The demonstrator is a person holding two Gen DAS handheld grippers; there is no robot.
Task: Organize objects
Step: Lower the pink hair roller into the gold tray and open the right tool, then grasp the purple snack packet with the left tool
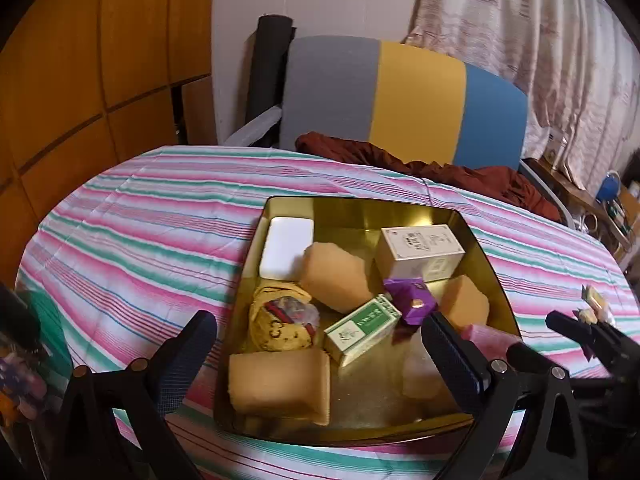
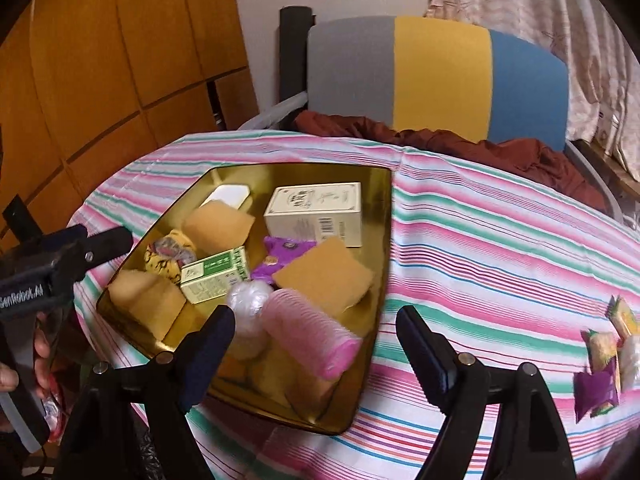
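Note:
A gold tin tray (image 1: pixel 352 212) (image 2: pixel 382 232) sits on the striped tablecloth. It holds several tan sponges (image 1: pixel 336 276), a white box (image 1: pixel 420 252), a green box (image 1: pixel 362 328), a purple packet (image 1: pixel 412 300), a yellow patterned pouch (image 1: pixel 280 320) and a white block (image 1: pixel 286 246). A pink hair roller (image 2: pixel 320 340) lies at the tray's near corner beside a clear wrapped ball (image 2: pixel 248 300). My right gripper (image 2: pixel 316 318) hovers open above the roller, pads clear of it. My left gripper (image 1: pixel 320 348) is open over the tray's front, empty.
Several small snack packets (image 2: pixel 600 364) lie on the cloth right of the tray. A chair (image 1: pixel 400 96) with grey, yellow and blue back and a rust-red cloth (image 1: pixel 460 172) stands behind the table. Wooden cabinets are at the left, curtains at the right.

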